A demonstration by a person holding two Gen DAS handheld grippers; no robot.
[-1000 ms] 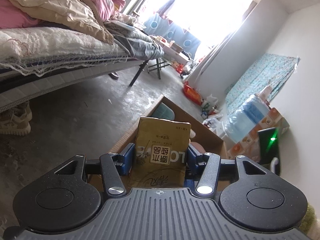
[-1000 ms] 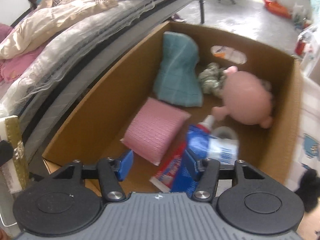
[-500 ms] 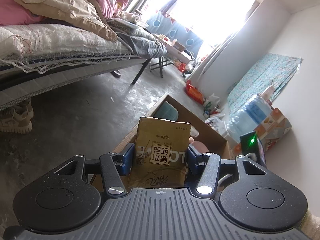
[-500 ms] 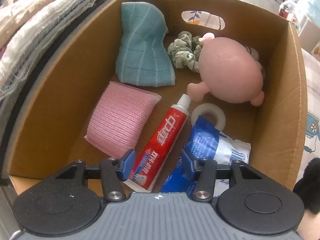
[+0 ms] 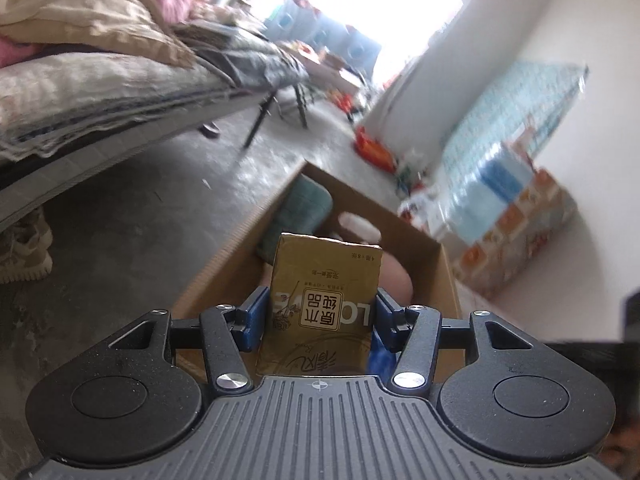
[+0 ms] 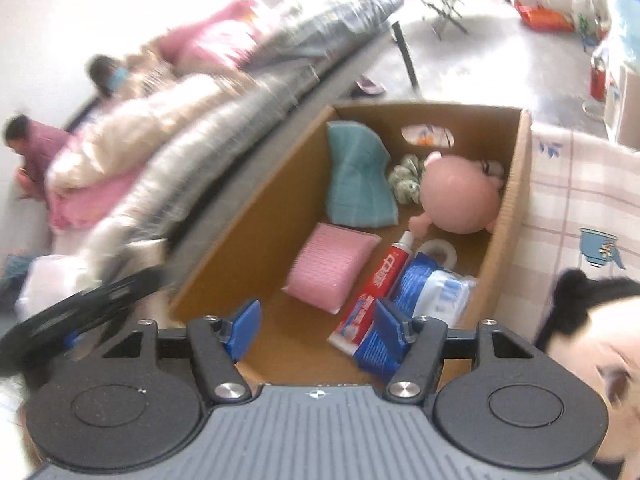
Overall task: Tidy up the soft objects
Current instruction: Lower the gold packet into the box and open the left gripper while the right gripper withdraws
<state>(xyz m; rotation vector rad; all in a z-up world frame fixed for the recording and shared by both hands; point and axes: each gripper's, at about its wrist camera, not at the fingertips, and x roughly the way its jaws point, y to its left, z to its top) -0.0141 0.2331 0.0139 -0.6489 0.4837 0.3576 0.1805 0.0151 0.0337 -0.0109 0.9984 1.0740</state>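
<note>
Two grippers in play. Left gripper (image 5: 318,318) pinches a gold tissue pack (image 5: 320,308) between its blue pads, pack upright, print upside down in the left wrist view. Pack sits squarely across the jaws, probably so it can be lowered flat-side down. Cardboard box (image 5: 420,236) lies ahead at 12 o'clock, pack poised above its near end, not yet inside.

Right gripper (image 6: 316,326) is spread and pinches nothing; its jaws have just been opening, with only bare box floor between them. It hangs over the near rim (my reading: it has let go of an item and is clearing out).

Box contents, right wrist view, clock positions about the box centre:
- teal cloth (image 6: 358,182) at 11 o'clock, leaning on the left wall
- green scrunchie (image 6: 406,180) at 12 o'clock, touching the pink plush toy (image 6: 460,196) at 1 o'clock
- pink sponge (image 6: 330,266) at 7 o'clock
- red toothpaste tube (image 6: 376,284) at 6 o'clock, beside a blue wipes pack (image 6: 424,292)
- white tape ring (image 6: 438,250) at 4 o'clock, partly under the wipes

Free floor remains at 8 o'clock, near the left wall: likeliest spot for the tissue pack.

Bed (image 5: 80,92) runs along 10 o'clock of the box.
</note>
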